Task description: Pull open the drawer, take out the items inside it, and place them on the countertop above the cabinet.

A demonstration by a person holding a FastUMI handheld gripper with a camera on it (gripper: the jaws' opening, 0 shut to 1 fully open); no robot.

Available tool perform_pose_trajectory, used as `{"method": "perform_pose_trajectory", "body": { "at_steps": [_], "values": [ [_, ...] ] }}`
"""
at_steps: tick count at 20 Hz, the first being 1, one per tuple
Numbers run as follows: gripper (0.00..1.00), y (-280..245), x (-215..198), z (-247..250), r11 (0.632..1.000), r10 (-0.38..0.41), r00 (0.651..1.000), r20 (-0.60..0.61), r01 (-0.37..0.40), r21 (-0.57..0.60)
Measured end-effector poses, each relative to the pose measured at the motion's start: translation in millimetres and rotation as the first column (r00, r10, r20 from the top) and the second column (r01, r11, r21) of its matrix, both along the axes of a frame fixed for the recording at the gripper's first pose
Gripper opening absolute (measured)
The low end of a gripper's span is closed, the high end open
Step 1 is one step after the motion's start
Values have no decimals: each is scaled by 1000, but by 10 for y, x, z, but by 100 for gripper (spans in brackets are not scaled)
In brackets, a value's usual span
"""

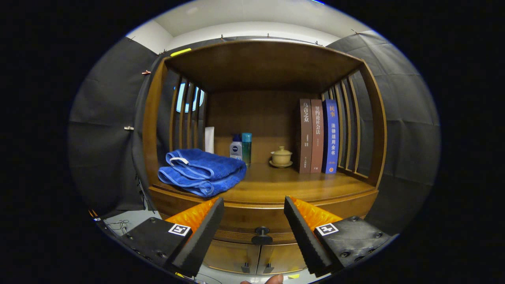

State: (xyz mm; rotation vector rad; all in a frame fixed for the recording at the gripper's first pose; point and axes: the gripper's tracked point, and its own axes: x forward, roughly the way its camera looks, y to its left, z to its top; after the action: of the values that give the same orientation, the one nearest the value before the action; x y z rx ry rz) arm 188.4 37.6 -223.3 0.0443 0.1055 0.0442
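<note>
A: Where's your gripper [254, 221] right now?

B: You hold it in front of the wooden cabinet [260, 130], fingers spread wide apart with nothing between them. The drawer [256, 225] sits just under the countertop [276, 185], closed, and its dark round knob [261, 235] shows in the gap between your fingers, a little ahead of them.

A: And what's on the countertop?

B: A folded blue towel [201, 171] lies at the left front, just beyond your left finger. Behind it stand a white bottle [236, 148] and a teal bottle [247, 146], side by side and touching or nearly so. A small lidded cup on a saucer [281, 157] sits near the middle at the back. Three books [318, 136] stand upright against the slatted right side.

A: Anything below the drawer?

B: Two cabinet doors [252, 258], shut, meeting just under the knob. You can't see inside the drawer.
</note>
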Motion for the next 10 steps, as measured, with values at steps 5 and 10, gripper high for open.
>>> {"method": "perform_pose_trajectory", "body": {
  "at_steps": [5,10],
  "values": [
    [99,-59,224,-471,1000,-24,996,-83,24,-6],
    [99,-83,274,-877,999,-27,988,-152,30,18]
  ]
}}
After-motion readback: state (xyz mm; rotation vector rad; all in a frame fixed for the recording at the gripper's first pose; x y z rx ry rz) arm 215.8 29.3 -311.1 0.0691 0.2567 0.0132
